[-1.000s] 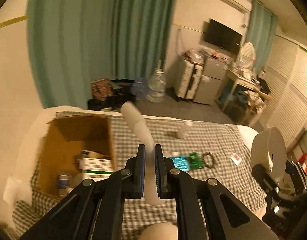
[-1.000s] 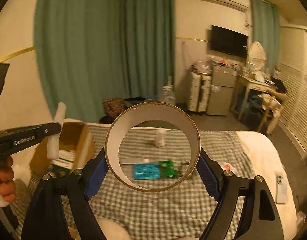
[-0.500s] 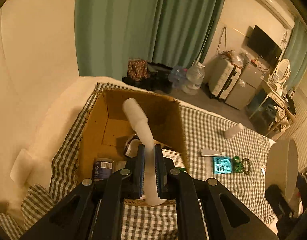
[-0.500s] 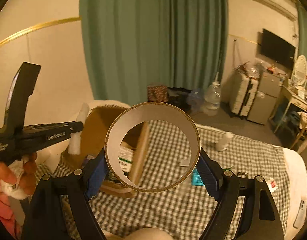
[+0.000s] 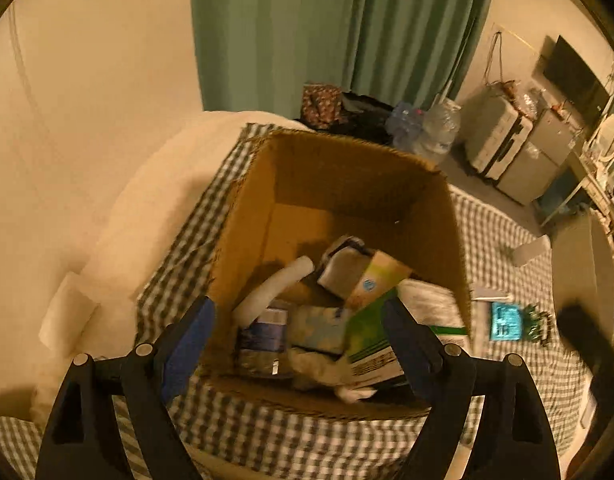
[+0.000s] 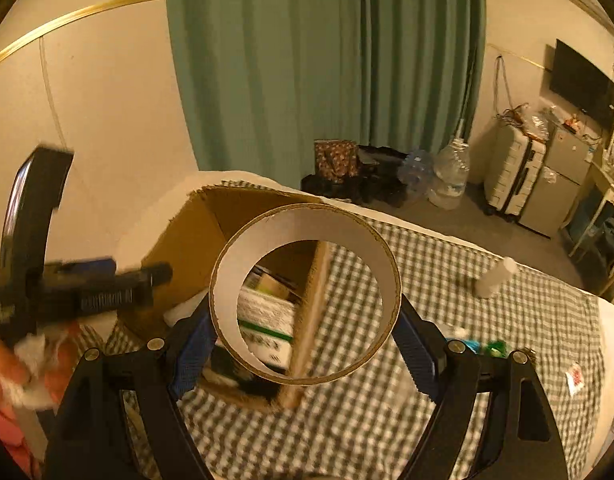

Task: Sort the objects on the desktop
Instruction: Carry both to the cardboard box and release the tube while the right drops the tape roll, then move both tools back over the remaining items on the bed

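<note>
My left gripper (image 5: 299, 332) is open and empty, held over the near side of a brown cardboard box (image 5: 347, 168). A white tube (image 5: 273, 286) lies inside the box among a green-and-white carton (image 5: 373, 320) and other packs. My right gripper (image 6: 305, 338) is shut on a wide cardboard ring (image 6: 307, 224), held up just right of the box (image 6: 187, 248). The left gripper (image 6: 107, 288) shows at the left of the right wrist view. The ring (image 5: 583, 276) shows blurred at the right edge of the left wrist view.
The box stands on a checked cloth (image 6: 447, 280). On the cloth lie a white bottle (image 6: 493, 278), a teal packet (image 5: 505, 320), a green item (image 5: 537, 320) and a small white sachet (image 6: 575, 376). Green curtains, water jugs and suitcases stand beyond.
My left gripper has moved over the box and opened; the white tube has dropped into the box. My right gripper has carried the ring left toward the box.
</note>
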Motion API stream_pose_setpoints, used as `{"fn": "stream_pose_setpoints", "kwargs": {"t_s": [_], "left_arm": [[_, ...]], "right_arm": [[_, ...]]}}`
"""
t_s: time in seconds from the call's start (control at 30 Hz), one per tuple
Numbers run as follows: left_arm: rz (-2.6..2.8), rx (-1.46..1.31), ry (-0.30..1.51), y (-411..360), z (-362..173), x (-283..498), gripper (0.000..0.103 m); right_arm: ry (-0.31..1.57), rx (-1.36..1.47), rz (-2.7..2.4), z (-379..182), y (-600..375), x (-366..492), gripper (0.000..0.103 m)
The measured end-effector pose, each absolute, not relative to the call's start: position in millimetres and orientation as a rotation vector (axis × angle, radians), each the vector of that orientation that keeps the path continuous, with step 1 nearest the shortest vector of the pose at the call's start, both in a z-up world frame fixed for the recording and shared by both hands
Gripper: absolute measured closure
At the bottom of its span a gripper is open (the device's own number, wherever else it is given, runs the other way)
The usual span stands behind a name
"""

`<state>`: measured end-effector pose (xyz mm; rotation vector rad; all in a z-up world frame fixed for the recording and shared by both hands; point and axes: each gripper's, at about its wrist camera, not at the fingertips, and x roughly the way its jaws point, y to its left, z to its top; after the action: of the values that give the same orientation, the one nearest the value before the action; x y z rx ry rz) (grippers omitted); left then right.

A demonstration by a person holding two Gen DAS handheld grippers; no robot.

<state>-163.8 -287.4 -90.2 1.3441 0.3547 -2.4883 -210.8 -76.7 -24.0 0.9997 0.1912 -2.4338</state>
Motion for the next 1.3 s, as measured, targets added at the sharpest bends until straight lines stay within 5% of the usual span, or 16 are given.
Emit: {"fn": "stream_pose_setpoints", "kwargs": {"t_s": [0.07, 0.2, 0.83, 1.3], "left_arm": [[-2.470, 1.357, 0.358, -290.5, -96.0, -159.0, 0.015], [-2.452, 1.410, 0.365, -292.5, -103.9, -152.5, 0.015], [-2.701, 1.396, 0.255, -182.1, -73.6, -141.9, 0.015], [-2.851, 1.427, 0.093, -41.7, -66.7, -140.4, 0.003]], "right_arm": [[0.175, 1.014, -2.399, -23.8, -91.8, -220.4, 0.020], [0.168, 1.053, -2.418, -17.3, -117.4, -236.0, 0.003], [-0.182, 1.160, -2.639, -23.3, 58.9, -210.3, 0.002], [-0.297, 1.188, -2.902, -30.7, 220.0, -156.7, 0.002]]}}
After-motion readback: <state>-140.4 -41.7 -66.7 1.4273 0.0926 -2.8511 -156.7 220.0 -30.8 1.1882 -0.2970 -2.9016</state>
